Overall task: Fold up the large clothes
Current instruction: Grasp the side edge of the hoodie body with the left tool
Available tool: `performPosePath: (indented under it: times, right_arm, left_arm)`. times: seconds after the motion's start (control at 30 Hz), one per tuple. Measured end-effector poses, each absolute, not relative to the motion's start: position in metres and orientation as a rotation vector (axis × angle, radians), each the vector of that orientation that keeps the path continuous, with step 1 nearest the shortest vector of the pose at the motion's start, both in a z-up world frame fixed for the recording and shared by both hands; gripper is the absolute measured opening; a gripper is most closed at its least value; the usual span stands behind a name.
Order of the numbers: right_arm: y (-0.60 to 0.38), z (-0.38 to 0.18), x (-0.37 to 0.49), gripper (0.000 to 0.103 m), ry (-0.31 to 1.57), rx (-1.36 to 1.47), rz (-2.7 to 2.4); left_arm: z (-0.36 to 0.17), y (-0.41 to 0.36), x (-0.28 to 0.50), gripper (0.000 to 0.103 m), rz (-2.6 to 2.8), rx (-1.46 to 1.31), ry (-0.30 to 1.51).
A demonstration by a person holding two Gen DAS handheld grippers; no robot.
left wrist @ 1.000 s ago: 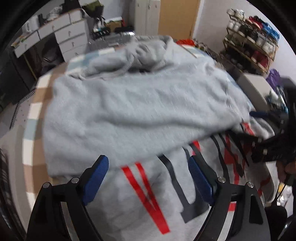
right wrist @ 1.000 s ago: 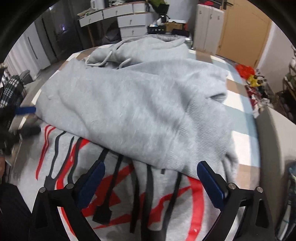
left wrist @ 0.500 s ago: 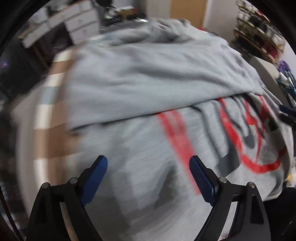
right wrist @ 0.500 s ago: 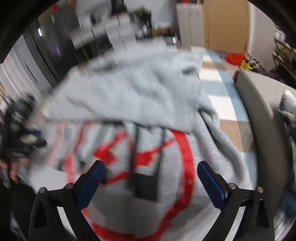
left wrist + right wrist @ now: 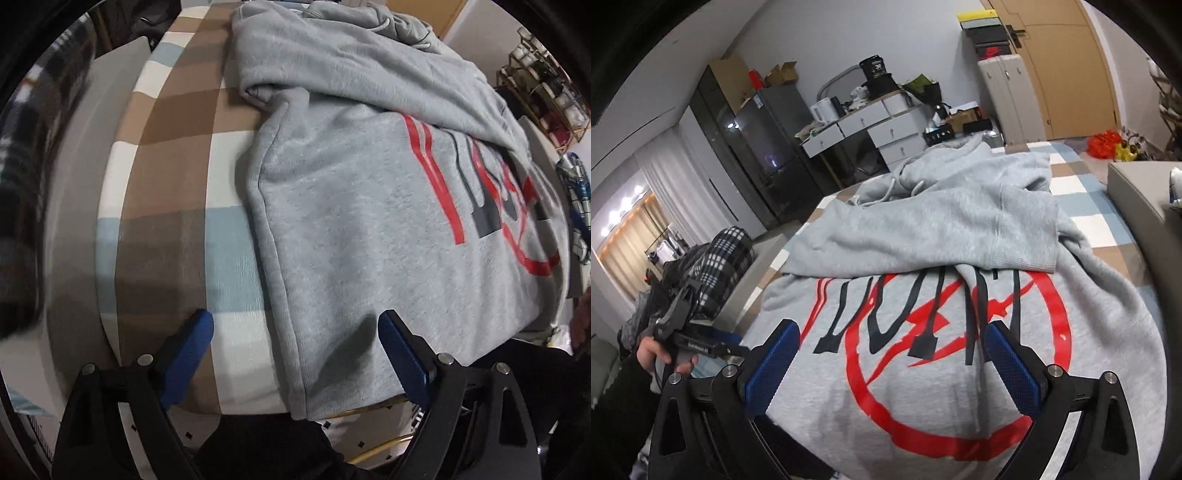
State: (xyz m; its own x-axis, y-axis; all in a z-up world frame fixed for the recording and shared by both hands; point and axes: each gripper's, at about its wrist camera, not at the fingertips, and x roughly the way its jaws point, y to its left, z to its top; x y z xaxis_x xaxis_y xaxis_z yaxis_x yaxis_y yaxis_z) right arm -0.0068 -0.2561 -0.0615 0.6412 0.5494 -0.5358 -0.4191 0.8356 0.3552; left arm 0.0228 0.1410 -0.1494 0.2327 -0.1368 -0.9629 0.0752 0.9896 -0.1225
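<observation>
Grey hoodie with red and black chest print [image 5: 945, 343] lies spread on the bed with the brown, white and pale-blue checked cover [image 5: 177, 155], one sleeve folded across the top of the print, hood and drawstrings bunched at the far end.

Room, right wrist view: white desk with drawers [image 5: 871, 122] against the far wall, dark glass-fronted cabinet [image 5: 757, 147] to its left, tan wooden door [image 5: 1067, 70] at right, stacked shoe boxes [image 5: 986, 33] on a pale cabinet beside it, grey padded bench edge [image 5: 1134, 192] along the bed's right side, black-and-white plaid fabric [image 5: 724, 258] heaped at left.

Left wrist view only: hoodie's side seam and hem corner near the bed's near edge, bare checked cover to the left of it, wire shelf rack [image 5: 546, 85] at far right; dark blurred shape at left edge, can't tell what it is.

Right wrist view only: the whole circular print, and the person's hand [image 5: 661, 358] holding the left gripper [image 5: 698, 339] just off the bed's left side.

Left gripper [image 5: 295, 350]: jaws spread wide over the hem corner, nothing grasped. Right gripper [image 5: 892, 362]: jaws spread wide above the print, nothing grasped.
</observation>
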Motion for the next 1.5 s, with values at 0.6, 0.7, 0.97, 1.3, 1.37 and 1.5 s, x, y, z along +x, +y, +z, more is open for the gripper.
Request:
performPosePath:
  times: [0.6,0.7,0.97,1.3,1.37,1.5]
  right_arm:
    - [-0.293,-0.059,-0.017,0.102,0.608,0.339,0.404]
    - [-0.308,-0.063,-0.012,0.102,0.623,0.389,0.365]
    - [-0.319,-0.083,0.003,0.102,0.732,0.403,0.275]
    - [-0.296,-0.103,0.012,0.102,0.859,0.292,0.264]
    - [-0.292,-0.103,0.01,0.102,0.858,0.278,0.273]
    - [-0.287,-0.101,0.006,0.102,0.849,0.253,0.293]
  left_arm:
    - [-0.152,0.103,-0.018,0.005,-0.115,-0.111,1.28]
    - [-0.152,0.126,-0.012,0.005,-0.113,-0.1,1.287]
    - [-0.128,0.15,-0.007,0.005,-0.081,-0.078,1.266]
    - [-0.103,0.112,-0.023,0.002,-0.159,0.035,1.183]
    - [-0.101,0.106,-0.006,0.003,-0.171,0.015,1.191]
    - [-0.091,0.117,0.023,0.003,-0.175,-0.092,1.207]
